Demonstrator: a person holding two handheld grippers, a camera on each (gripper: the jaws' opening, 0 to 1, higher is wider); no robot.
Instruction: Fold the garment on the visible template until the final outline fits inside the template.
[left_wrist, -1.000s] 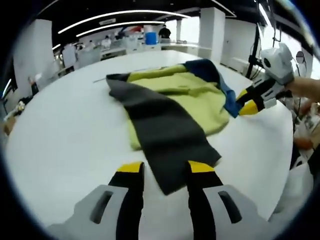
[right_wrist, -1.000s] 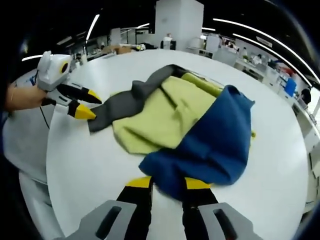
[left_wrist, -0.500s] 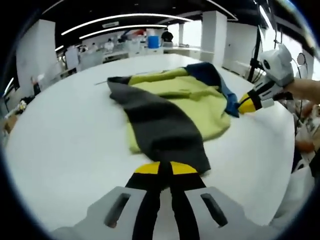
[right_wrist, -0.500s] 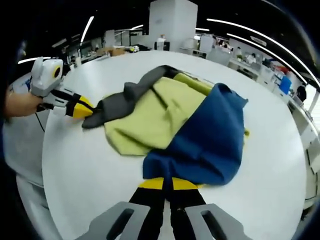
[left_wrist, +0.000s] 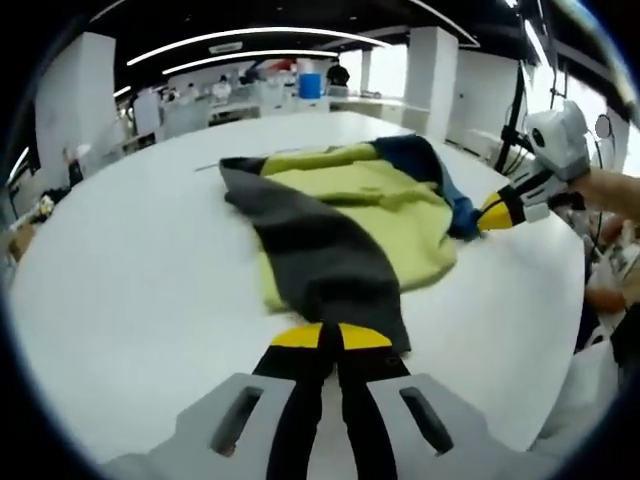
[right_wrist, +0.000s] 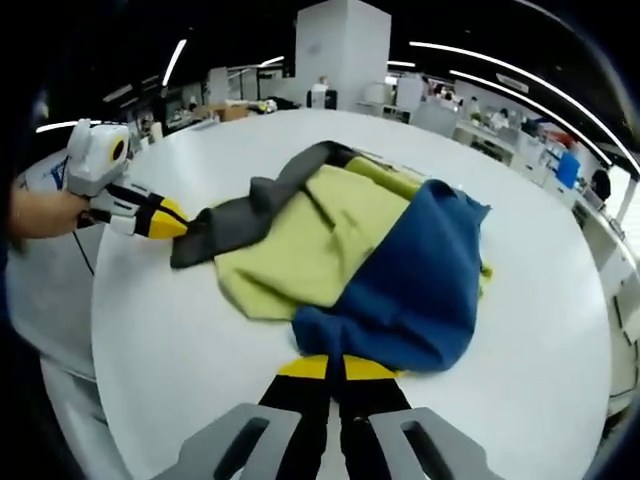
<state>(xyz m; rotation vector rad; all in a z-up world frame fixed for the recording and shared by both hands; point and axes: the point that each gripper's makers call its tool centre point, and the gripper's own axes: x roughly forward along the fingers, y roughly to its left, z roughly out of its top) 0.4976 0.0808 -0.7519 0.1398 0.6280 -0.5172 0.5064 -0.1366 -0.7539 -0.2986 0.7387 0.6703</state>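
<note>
Left gripper (left_wrist: 331, 336): at 6 o'clock in the left gripper view, its yellow-tipped jaws are pressed together on the near end of the grey sleeve (left_wrist: 320, 255).

Right gripper (right_wrist: 335, 367): at 6 o'clock in the right gripper view, its jaws are pinched together on the near edge of the blue sleeve (right_wrist: 415, 285).

Each gripper seen from the other: in the left gripper view the right gripper sits at 3 o'clock, tips touching the blue cloth; in the right gripper view the left gripper sits at 9 o'clock, tips at the grey sleeve's end, held by a hand (right_wrist: 45, 213).

Garment (left_wrist: 375, 215): a yellow-green top with one grey and one blue sleeve, lying bunched near the middle of the table, both sleeves draped across the yellow-green body.

Table (left_wrist: 130, 270): a broad white surface under the garment.

Template: I cannot tell its outline on the white surface.

Beyond the table: toward 12 o'clock, an open room with white pillars, desks and curved ceiling lights.
</note>
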